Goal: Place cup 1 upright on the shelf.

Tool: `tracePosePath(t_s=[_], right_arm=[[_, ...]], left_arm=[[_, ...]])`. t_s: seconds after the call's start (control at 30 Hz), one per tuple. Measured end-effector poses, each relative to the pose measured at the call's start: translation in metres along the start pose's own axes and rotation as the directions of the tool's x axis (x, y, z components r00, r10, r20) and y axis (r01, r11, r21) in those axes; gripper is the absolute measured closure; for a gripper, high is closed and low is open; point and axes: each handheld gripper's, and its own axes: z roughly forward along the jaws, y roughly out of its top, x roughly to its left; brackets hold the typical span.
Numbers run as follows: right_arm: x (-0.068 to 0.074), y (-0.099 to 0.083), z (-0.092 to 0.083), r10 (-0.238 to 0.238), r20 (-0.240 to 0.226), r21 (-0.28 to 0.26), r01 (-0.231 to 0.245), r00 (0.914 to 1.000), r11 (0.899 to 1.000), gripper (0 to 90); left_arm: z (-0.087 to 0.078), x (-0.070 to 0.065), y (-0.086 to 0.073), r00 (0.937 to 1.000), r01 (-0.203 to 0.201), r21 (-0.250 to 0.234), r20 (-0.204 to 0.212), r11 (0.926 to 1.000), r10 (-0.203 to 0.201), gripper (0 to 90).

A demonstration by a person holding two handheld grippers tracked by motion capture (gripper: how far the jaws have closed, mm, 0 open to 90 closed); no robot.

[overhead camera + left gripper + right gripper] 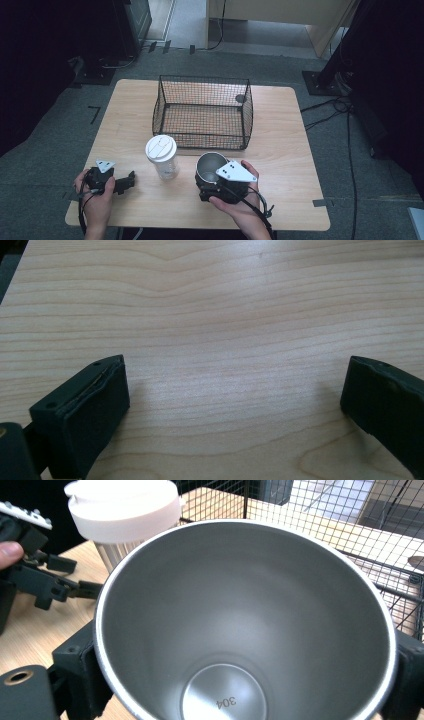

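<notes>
Near table's front edge: right gripper (216,186) jaws clamp steel cup (210,167); left gripper (120,182) jaws apart.

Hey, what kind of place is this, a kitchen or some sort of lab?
Most likely a lab or recording room, not a kitchen. A small wooden table stands on grey carpet, black stands and loose cables surround it, and the wire basket, steel cup and lidded tumbler look laid out as test props.
</notes>
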Motion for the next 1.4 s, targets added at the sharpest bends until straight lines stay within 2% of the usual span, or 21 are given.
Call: tracePosePath(t_s=[0.73,0.97,1.4], right_arm=[[-0.018,0.034,-0.011,-0.003,0.06,-0.069,0.007,0.9982,0.998,7.3],[-0.022,0.047,-0.014,-0.011,0.085,-0.094,0.019,0.9963,0.995,7.3],[-0.034,0.068,-0.012,0.002,0.133,-0.142,0.017,0.9911,0.99,7.3]], left_arm=[[0.0,0.0,0.0,1.0,0.0,0.001,0.0,1.0,0.0,0.0],[0.0,0.0,0.0,1.0,-0.001,0.002,0.0,1.0,0.001,0.1],[0.0,0.0,0.0,1.0,0.0,0.003,0.001,1.0,0.0,0.1]])
